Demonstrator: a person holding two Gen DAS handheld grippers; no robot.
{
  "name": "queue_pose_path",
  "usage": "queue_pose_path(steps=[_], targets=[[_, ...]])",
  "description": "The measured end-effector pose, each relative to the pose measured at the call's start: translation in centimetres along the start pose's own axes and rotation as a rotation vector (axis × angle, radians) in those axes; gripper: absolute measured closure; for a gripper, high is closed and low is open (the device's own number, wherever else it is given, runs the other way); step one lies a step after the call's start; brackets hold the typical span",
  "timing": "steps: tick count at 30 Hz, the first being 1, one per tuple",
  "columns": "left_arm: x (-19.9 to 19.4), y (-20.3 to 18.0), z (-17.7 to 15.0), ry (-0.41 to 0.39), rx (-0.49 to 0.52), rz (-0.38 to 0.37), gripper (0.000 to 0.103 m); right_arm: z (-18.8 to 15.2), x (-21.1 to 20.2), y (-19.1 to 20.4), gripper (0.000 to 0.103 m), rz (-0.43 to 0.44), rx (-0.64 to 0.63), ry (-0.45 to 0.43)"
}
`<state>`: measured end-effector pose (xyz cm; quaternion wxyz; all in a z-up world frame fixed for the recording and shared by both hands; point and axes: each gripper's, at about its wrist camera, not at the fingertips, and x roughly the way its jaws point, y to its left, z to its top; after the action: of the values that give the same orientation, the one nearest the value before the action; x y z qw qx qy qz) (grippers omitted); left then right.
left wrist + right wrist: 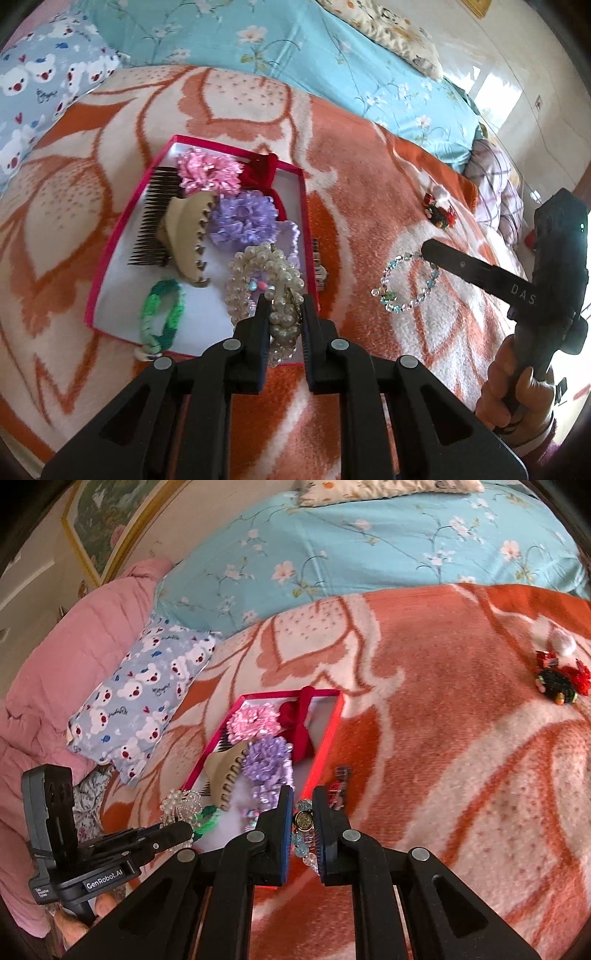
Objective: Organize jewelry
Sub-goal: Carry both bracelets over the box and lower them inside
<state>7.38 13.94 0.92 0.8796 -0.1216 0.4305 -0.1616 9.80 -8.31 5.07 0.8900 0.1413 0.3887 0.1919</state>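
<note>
A red box (122,229) lies on the orange blanket and holds a dark comb (153,221), a beige claw clip (184,236), a pink flower (207,171), a purple flower (242,216) and a green braided band (162,314). My left gripper (286,308) is shut on a pearl bracelet (258,277) over the box's near right corner. To the right, my right gripper (430,254) is shut on a crystal bead bracelet (406,291) that dangles over the blanket. In the right wrist view that bracelet (304,821) sits between the right gripper's (303,797) fingers, beside the box (327,738).
A small striped clip (319,269) lies just outside the box's right wall. A red, black and white hair ornament (439,208) rests farther right on the blanket. A bear-print pillow (147,686) and a blue floral quilt (369,542) lie behind. A person's hand (517,398) grips the right handle.
</note>
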Motion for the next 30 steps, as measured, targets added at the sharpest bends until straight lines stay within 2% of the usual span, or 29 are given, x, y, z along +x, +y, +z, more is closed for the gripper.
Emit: queue_pose_path(steps=[30], targets=[[-2.0, 7.5, -0.5, -0.041, -0.147, 0.087, 0.09, -1.1, 5.6, 6.4, 0.093, 0.088, -0.089, 0.102]])
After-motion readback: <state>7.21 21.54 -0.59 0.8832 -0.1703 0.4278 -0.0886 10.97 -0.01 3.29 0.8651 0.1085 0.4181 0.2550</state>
